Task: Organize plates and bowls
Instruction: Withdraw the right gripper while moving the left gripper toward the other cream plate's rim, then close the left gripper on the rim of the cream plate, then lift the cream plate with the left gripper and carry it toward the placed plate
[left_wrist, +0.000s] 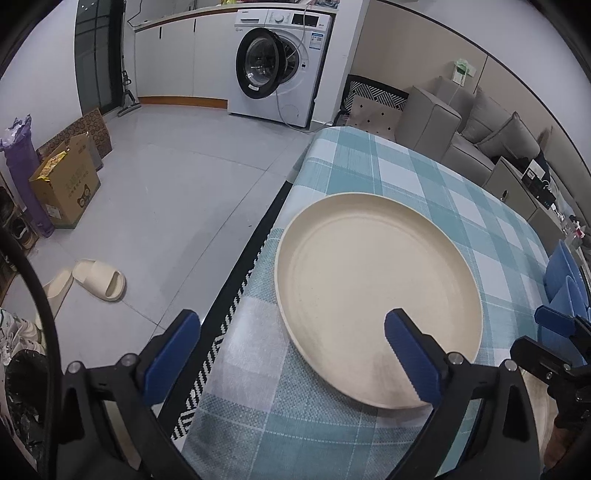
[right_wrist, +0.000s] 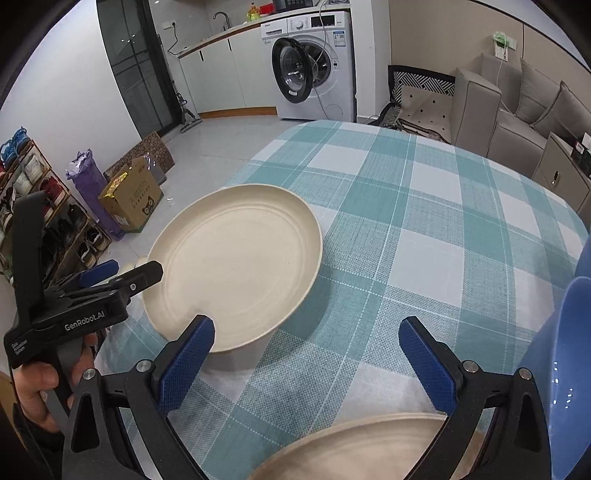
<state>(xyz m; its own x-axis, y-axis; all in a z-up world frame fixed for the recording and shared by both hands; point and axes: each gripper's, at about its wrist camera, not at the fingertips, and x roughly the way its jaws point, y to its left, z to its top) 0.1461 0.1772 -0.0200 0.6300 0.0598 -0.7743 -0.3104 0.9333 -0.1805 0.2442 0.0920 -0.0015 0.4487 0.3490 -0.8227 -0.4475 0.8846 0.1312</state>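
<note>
Left wrist view: cream plate (left_wrist: 373, 295) lower centre on checked cloth (left_wrist: 406, 173), looks stiff, light, slick, so rim grip seems best; left gripper (left_wrist: 291, 358) wide, straddling its near-left rim; right gripper (right_wrist: 306, 365) wide, empty.

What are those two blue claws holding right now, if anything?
Nothing. The left gripper and the right gripper are both open and empty. The cream plate just lies on the table.

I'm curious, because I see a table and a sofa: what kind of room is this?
Probably a home's open living area with a laundry corner: a washing machine with its door open, a grey sofa, and a table under a checked cloth.
</note>
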